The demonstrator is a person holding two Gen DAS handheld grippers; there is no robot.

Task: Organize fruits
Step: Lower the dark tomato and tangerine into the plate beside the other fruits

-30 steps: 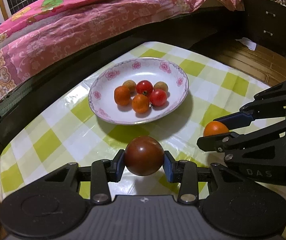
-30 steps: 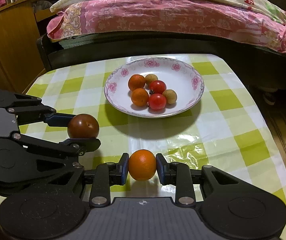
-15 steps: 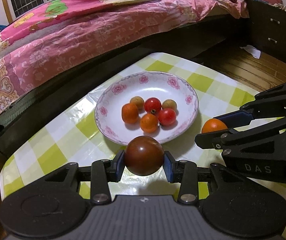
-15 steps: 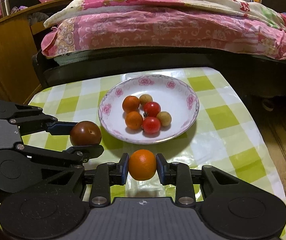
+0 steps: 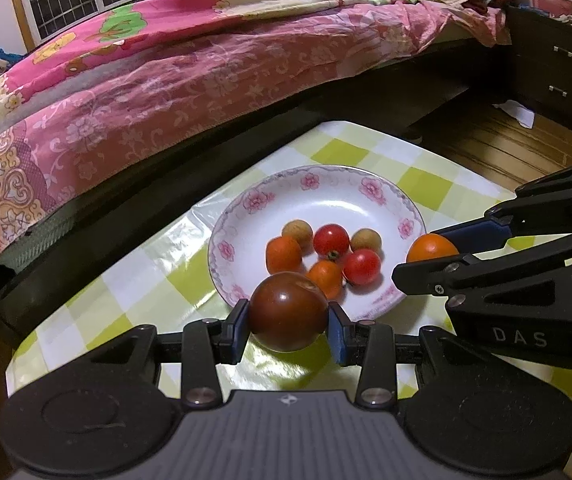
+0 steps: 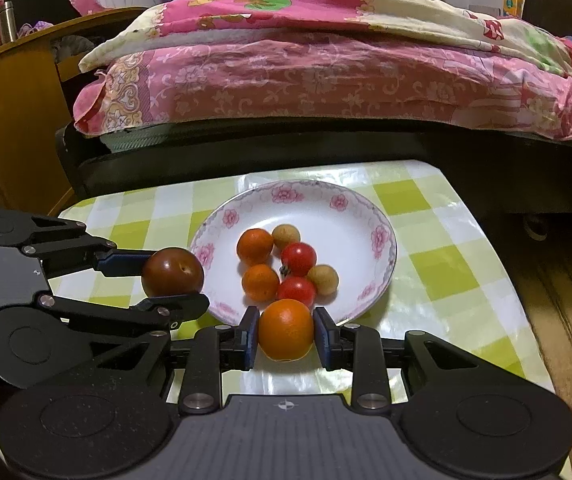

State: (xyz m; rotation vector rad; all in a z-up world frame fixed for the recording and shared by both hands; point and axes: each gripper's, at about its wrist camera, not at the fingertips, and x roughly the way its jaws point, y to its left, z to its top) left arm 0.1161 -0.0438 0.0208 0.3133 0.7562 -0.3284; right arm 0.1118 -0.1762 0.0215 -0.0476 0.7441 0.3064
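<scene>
The dark brown-red fruit (image 5: 288, 311) was clamped between the two fingers of the left gripper (image 5: 288, 326), at the near rim of the flowered plate (image 5: 406, 204), and the orange fruit (image 6: 286, 329) was clamped the same way in the right gripper (image 6: 286, 338), also at the near rim. On the plate lay six small fruits already: two orange, two red tomatoes (image 6: 298, 257) and two pale brownish ones, close together near the middle. So the task looked mostly done; only these two held fruits seemed left to be set down, and I saw no other loose fruit on the checked tablecloth (image 6: 438, 264). Both grippers were held nearly level, side by side, pointing toward the plate, with the bed (image 6: 326, 80) behind the table.
</scene>
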